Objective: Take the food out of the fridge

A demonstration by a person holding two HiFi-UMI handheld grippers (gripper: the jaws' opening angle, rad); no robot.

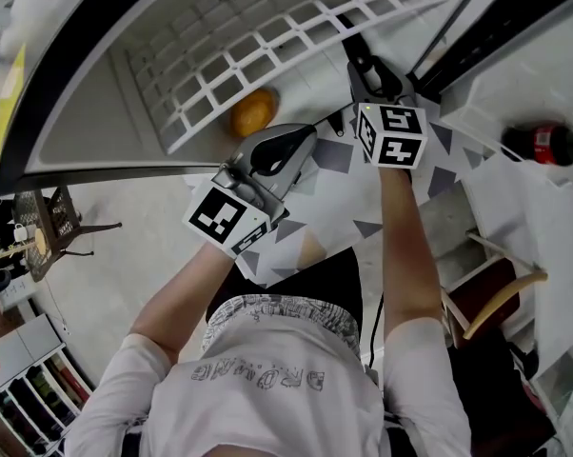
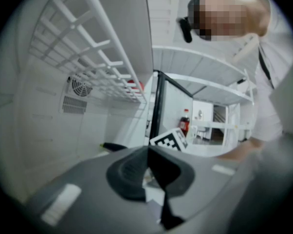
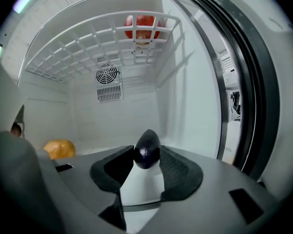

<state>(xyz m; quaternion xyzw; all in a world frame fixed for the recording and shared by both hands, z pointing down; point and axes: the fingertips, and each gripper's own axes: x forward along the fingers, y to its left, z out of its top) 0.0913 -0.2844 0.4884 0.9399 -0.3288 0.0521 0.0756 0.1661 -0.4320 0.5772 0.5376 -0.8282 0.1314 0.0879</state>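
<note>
Fridge (image 3: 185,82): open, white inside, 1 wire shelf (image 1: 267,46) across the upper part, fan grille (image 3: 107,74) on the far wall.
Orange-yellow food (image 1: 253,112): far left on the fridge floor, under the wire shelf, well apart from both grippers.
Left gripper (image 1: 306,136): at the fridge mouth, just left of the right one; jaws together, nothing seen between them; idle.
Right gripper (image 3: 147,156): reaching into the lower space, tipped slightly down; pads against both flanks of the eggplant, so judged clenched on it.
Eggplant (image 3: 147,147): small, dark, glossy; right of centre in the fridge, rounded end toward the camera, caught only at the very tips of the pads; resting on the floor or lifted, not clear.
Red fruit (image 3: 142,27): on the wire shelf, far right, above the eggplant.
Bottle (image 1: 543,143): far right, outside the chamber, red label.
Step in hand: securing the eggplant before drawing it out.
Doing it well: seat the pads deeper along the body, since a smooth rounded skin held at the tips probably squirts free; squeeze gently, lift just off the floor, then pull straight toward the near side, below the shelf.
After that: 2 foods left inside.
</note>
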